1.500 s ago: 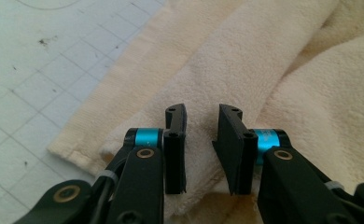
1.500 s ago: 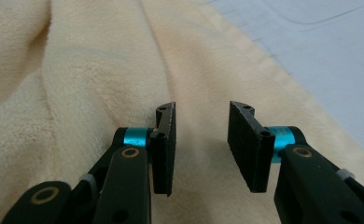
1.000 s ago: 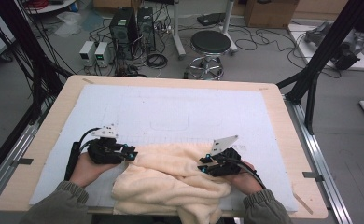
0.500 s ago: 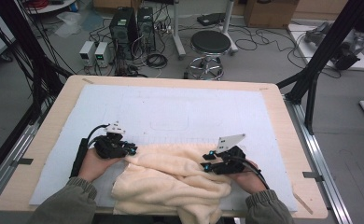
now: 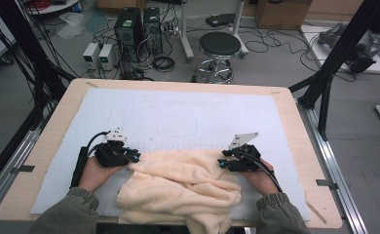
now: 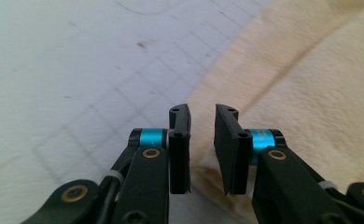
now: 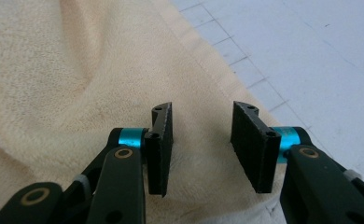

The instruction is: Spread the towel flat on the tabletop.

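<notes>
Cream terry-cloth towel (image 5: 180, 187) lies rumpled at the six o'clock edge of my pale grey gridded mat (image 5: 178, 117), which covers the light wooden table (image 5: 300, 141); one bunched fold hangs over the near edge. From above I see my left gripper (image 5: 129, 158) at the towel's ten o'clock corner and my right gripper (image 5: 224, 163) at its two o'clock corner, both pointing inward.

Through the left gripper view, the left gripper (image 6: 202, 149) has its jaws a narrow gap apart, having just been opening slightly, with the towel's hem (image 6: 203, 93) running beneath the gap, unpinched. Through the right gripper view, the right gripper (image 7: 202, 147) has its jaws wider apart, having just been opening, hovering over towel pile (image 7: 77, 70) near its edge, nothing clamped.
</notes>
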A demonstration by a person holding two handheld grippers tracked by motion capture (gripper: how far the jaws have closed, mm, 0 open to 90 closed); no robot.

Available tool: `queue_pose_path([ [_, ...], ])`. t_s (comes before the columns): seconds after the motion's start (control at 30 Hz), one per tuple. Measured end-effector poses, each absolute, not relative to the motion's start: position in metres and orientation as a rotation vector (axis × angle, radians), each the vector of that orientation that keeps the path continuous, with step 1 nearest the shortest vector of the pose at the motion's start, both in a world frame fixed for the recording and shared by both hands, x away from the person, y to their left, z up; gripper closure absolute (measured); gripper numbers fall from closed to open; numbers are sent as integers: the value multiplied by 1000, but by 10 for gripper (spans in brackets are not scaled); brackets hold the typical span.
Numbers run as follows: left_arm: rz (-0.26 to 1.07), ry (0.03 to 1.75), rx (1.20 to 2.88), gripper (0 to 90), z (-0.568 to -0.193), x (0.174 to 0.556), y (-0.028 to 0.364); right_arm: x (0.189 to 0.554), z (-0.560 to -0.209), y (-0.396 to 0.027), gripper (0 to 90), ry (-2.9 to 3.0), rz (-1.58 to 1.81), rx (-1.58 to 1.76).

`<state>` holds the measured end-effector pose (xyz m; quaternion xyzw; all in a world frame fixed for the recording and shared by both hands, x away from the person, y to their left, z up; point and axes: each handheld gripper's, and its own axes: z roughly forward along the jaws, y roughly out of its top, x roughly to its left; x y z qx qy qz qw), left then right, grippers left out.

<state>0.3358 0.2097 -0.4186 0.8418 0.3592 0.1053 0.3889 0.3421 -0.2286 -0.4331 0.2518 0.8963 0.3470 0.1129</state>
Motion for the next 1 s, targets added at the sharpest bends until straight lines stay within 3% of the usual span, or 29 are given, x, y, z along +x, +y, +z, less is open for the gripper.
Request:
queue_pose_path([
  [0.33,258,887,2237,746,-428,337,199,345,-435,-230,566,2626,1029,741],
  [1.0,337,897,2229,706,-429,337,198,346,-436,-229,601,2636,1046,759],
])
